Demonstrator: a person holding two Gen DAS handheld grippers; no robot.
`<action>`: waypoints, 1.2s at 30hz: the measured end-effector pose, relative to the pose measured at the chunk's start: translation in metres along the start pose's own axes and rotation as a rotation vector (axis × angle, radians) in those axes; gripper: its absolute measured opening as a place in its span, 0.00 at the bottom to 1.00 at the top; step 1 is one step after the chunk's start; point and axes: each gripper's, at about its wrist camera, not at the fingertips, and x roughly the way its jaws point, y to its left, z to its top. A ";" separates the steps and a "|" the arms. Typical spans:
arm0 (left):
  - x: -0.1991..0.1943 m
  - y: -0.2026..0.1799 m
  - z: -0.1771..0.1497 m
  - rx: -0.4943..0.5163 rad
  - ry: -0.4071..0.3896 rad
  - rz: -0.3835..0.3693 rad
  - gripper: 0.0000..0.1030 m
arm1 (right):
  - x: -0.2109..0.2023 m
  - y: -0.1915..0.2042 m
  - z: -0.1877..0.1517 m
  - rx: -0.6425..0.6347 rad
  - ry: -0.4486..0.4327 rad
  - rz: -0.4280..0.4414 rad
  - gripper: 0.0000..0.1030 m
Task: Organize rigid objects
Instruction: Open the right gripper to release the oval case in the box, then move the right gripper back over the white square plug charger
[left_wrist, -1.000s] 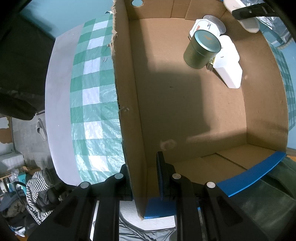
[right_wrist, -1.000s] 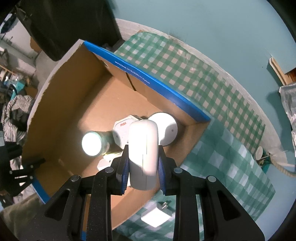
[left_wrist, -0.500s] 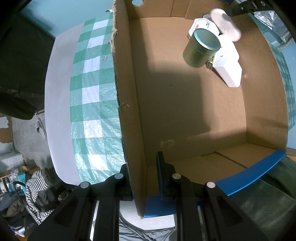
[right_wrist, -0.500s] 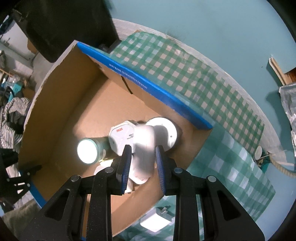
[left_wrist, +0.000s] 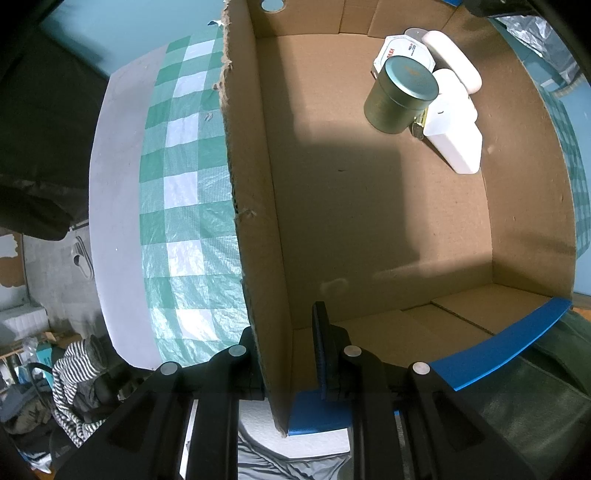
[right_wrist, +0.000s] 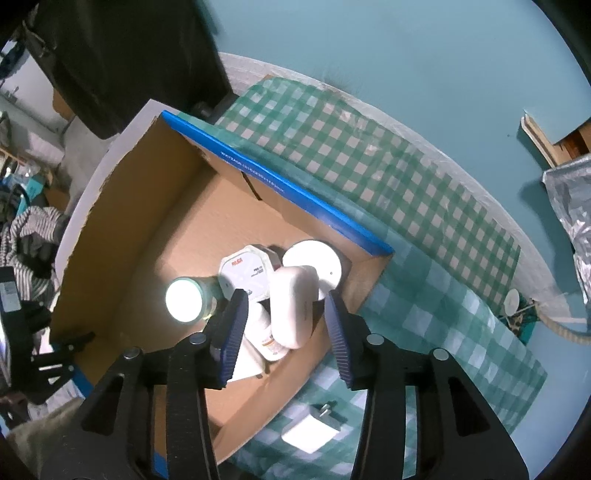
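Observation:
A cardboard box (left_wrist: 255, 192) with blue edges sits on a green checked cloth. My left gripper (left_wrist: 284, 354) is shut on the box's near wall. In the far corner lie a green tin (left_wrist: 399, 96), a white hexagonal box (left_wrist: 397, 51), a white oval case (left_wrist: 452, 61) and a white block (left_wrist: 456, 144). My right gripper (right_wrist: 286, 321) is open above the box (right_wrist: 110, 229), over the white oval case (right_wrist: 293, 306), which rests on the other items beside the tin (right_wrist: 184, 301) and a white round disc (right_wrist: 314, 264).
A white plug adapter (right_wrist: 312, 432) lies on the checked cloth (right_wrist: 424, 295) outside the box, near my right gripper. The table edge (left_wrist: 114, 206) runs left of the box. Clothes and clutter lie on the floor beyond it.
My right gripper opened and let go of the white oval case, which dropped into the box's corner onto the other items. The left gripper has kept its hold on the box wall.

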 end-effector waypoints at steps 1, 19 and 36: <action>0.000 0.000 0.000 0.001 0.000 -0.001 0.16 | -0.002 -0.001 -0.001 0.005 -0.003 -0.001 0.43; -0.003 -0.007 0.005 0.024 0.003 0.001 0.16 | -0.028 -0.026 -0.040 0.150 -0.029 0.016 0.51; -0.006 -0.011 0.006 0.034 0.003 0.002 0.16 | -0.026 -0.051 -0.085 0.287 0.004 0.011 0.55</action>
